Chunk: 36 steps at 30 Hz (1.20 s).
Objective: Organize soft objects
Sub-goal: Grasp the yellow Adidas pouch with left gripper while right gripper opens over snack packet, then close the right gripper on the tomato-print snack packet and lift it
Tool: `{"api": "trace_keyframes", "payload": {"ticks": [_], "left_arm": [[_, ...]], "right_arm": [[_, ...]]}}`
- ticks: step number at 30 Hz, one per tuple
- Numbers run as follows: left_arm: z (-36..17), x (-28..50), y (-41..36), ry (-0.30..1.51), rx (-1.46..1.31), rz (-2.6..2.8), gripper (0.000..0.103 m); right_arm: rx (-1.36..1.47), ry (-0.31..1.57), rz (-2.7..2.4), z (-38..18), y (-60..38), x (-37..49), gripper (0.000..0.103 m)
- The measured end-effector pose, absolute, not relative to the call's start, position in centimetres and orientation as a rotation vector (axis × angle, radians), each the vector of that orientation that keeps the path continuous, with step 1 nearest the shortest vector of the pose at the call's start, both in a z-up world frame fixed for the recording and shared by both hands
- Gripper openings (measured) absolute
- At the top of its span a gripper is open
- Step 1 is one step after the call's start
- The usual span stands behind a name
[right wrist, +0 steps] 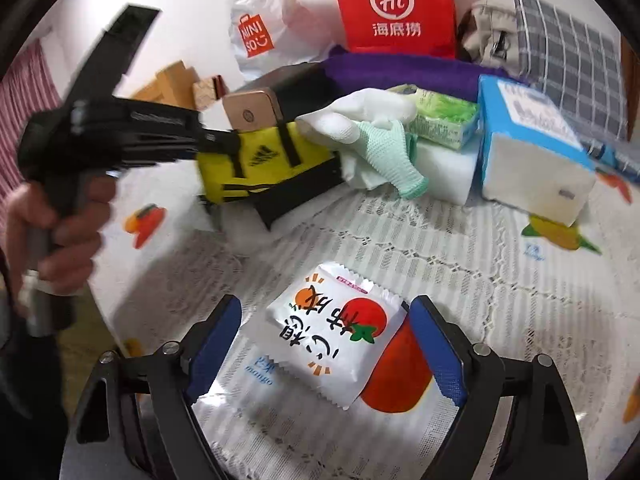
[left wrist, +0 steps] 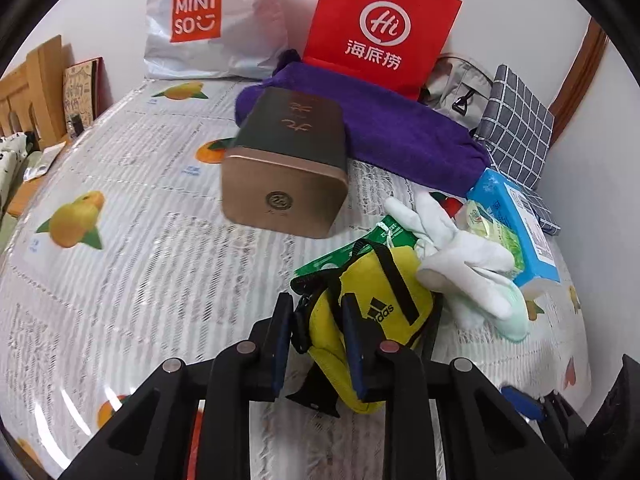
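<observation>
the left gripper (left wrist: 316,344) pinches the yellow pouch (left wrist: 376,300) just beside the white gloves (left wrist: 460,256) to shift it, while the right gripper (right wrist: 324,344) gapes wide around a snack packet (right wrist: 336,336), ready to close.

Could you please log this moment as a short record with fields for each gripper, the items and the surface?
left gripper: shut on yellow pouch, a fold pinched between the pads
right gripper: open, pads either side of white snack packet, apparently not touching
white gloves: piled to the right of the pouch
blue tissue box: lying at the right
bronze tin: lying on its side behind the pouch
purple towel: along the back
surface: fruit-print tablecloth
</observation>
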<state>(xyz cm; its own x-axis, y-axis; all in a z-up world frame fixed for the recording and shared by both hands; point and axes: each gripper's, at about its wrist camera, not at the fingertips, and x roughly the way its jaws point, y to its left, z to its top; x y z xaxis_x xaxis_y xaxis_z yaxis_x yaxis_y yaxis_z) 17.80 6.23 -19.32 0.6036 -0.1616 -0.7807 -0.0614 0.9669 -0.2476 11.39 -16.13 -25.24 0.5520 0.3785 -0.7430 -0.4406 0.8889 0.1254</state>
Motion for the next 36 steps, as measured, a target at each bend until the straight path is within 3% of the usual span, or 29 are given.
{"api": "trace_keyframes", "payload": {"ticks": [2,3,5,7,13,15,17,18,20,22,24,26,28,31,33,35,36], "left_arm": [[-19.1,16.9,6.8,0.916,-0.268,-0.053,0.023],[-19.0,16.4,7.2,0.913,-0.271,-0.046,0.023],[-19.0,15.4,8.0,0.912,-0.275,-0.024,0.023],[-19.0,14.5,8.9,0.912,-0.281,0.002,0.023],[-20.7,13.5,10.8,0.965,-0.338,0.004,0.026],[-21.2,13.3,10.8,0.97,-0.349,-0.003,0.029],[-21.6,13.4,10.6,0.984,-0.358,-0.012,0.047],[-21.8,13.3,10.5,0.987,-0.36,-0.013,0.063],[-21.8,13.2,9.8,0.976,-0.336,-0.018,0.067],[-21.9,13.2,9.2,0.972,-0.307,-0.001,0.067],[-21.9,13.1,8.6,0.959,-0.286,0.003,0.065],[-21.9,13.0,8.1,0.948,-0.269,-0.007,0.049],[-21.9,12.8,7.9,0.951,-0.263,-0.021,0.042],[-21.8,12.7,8.1,0.954,-0.277,-0.028,0.036],[-21.5,12.5,8.5,0.954,-0.296,-0.033,0.028],[-20.7,12.2,8.8,0.946,-0.304,-0.047,0.024],[-20.5,12.2,8.8,0.943,-0.301,-0.051,0.023]], "right_arm": [[-0.142,0.838,0.432,-25.3,-15.8,11.2,0.065],[-0.15,0.836,0.425,-25.3,-15.9,11.3,0.063],[-0.14,0.836,0.406,-25.3,-16.5,11.4,0.047],[-0.104,0.852,0.414,-25.3,-17.7,11.5,0.04],[-0.049,0.869,0.347,-25.4,-21.2,11.1,0.037],[-0.028,0.887,0.336,-25.3,-21.8,11.2,0.041],[0.006,0.907,0.324,-25.1,-22.6,11.0,0.057],[0.028,0.912,0.328,-25.0,-22.9,10.8,0.062],[0.075,0.903,0.348,-24.6,-23.0,10.3,0.08],[0.077,0.887,0.347,-24.6,-22.6,10.1,0.087],[0.069,0.898,0.331,-25.0,-21.7,10.4,0.087],[0.04,0.906,0.339,-25.7,-20.2,10.6,0.089],[-0.043,0.875,0.305,-26.1,-18.7,10.3,0.095],[-0.06,0.853,0.272,-26.3,-17.9,10.5,0.096],[-0.059,0.851,0.261,-26.1,-18.2,10.8,0.086],[-0.059,0.837,0.246,-25.8,-18.9,10.9,0.061],[-0.05,0.84,0.251,-25.8,-19.2,11.0,0.059]]}}
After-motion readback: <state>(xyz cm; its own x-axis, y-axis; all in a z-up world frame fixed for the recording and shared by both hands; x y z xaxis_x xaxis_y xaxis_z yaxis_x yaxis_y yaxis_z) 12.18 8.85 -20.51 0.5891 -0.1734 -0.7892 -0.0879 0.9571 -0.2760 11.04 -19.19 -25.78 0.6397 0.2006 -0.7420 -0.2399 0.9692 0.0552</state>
